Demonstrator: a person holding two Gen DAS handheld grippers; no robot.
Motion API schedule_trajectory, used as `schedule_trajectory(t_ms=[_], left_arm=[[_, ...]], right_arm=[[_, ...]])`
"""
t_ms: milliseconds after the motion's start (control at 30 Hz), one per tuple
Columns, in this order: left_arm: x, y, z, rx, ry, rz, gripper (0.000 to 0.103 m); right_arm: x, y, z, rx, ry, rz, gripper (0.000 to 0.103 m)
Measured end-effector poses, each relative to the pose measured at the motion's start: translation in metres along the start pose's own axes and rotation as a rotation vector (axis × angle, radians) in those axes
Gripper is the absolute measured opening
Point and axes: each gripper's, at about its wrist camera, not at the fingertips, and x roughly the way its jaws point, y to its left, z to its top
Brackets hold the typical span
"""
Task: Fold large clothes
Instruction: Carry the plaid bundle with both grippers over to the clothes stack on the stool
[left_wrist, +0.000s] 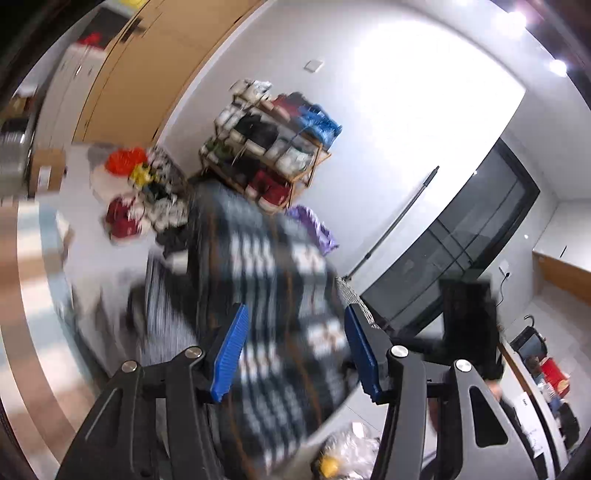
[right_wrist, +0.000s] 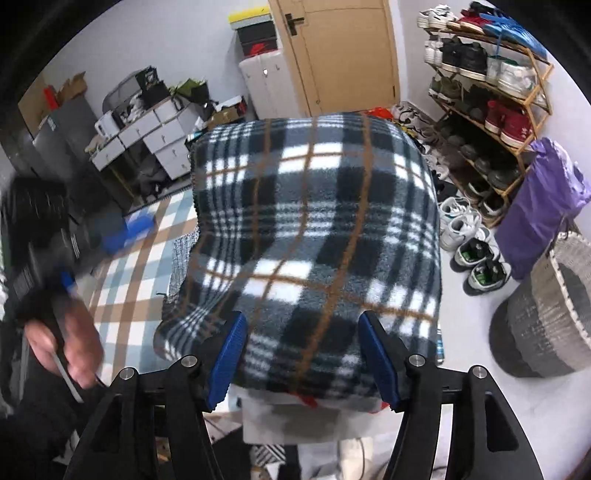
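Hovering over the folded plaid fleece garment (right_wrist: 314, 236), which lies as a neat stack on a small raised surface beside the shoe rack (right_wrist: 491, 107), your right gripper (right_wrist: 303, 354) has its jaws apart with nothing pinched. Your left gripper (left_wrist: 293, 354) also stands part open, empty as far as the blur allows. Dragging either finger across the top layer could undo the fold or slide the stack off its narrow support.

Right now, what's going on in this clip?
A person with a gripper in each hand is working on a plaid fleece garment spread over a small stand. The right gripper hovers open over its near edge, the pads not pressing the cloth. The left gripper looks open too, though that view is blurred. A shoe rack stands behind.
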Motion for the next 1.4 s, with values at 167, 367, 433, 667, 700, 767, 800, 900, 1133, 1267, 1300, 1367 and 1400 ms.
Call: schedule_trajectory(t_ms=[167,367,433,667,700,767,800,900,1133,1267,1300,1367,1400], left_arm=[[0.053,-0.007,0.055,0.002,0.07,0.033,0.048],[0.13,0.05,0.045,-0.118,0.296,0.151,0.047],[0.128,0.059,0.036,-0.142,0.282,0.138,0.044],[0.123,0.079,0.033,-0.231,0.248,0.097,0.02],[0.122,0.078,0.032,-0.227,0.252,0.1,0.02],[0.121,0.068,0.035,-0.204,0.251,0.119,0.02],[0.119,0.062,0.037,-0.191,0.246,0.13,0.02],[0.108,0.048,0.046,-0.178,0.232,0.153,0.021],[0.056,0.006,0.039,-0.043,0.166,0.163,0.07],[0.051,-0.005,0.015,0.056,0.192,0.173,0.07],[0.054,-0.006,0.008,0.08,0.21,0.17,0.07],[0.064,-0.004,-0.005,0.113,0.246,0.175,0.07],[0.069,0.001,-0.011,0.099,0.269,0.162,0.07]], right_arm=[[-0.001,-0.003,0.001,-0.016,0.001,0.05,0.069],[0.006,-0.001,-0.004,-0.043,0.014,0.045,0.07],[0.013,-0.002,-0.006,-0.03,0.032,0.061,0.07],[0.029,-0.001,-0.005,-0.047,0.06,0.023,0.07],[0.029,-0.001,-0.007,-0.047,0.058,0.021,0.07],[0.028,0.001,-0.01,-0.037,0.047,0.023,0.072],[0.026,0.003,-0.012,-0.032,0.035,0.023,0.073],[0.017,0.015,-0.016,-0.082,-0.008,0.02,0.087],[-0.05,0.025,-0.017,-0.04,-0.188,0.093,0.087],[-0.053,0.024,-0.01,0.023,-0.21,0.011,0.092],[-0.046,0.022,-0.007,0.041,-0.186,0.002,0.092],[-0.026,0.017,-0.004,0.073,-0.125,-0.008,0.092],[-0.015,0.014,-0.003,0.086,-0.088,-0.008,0.092]])
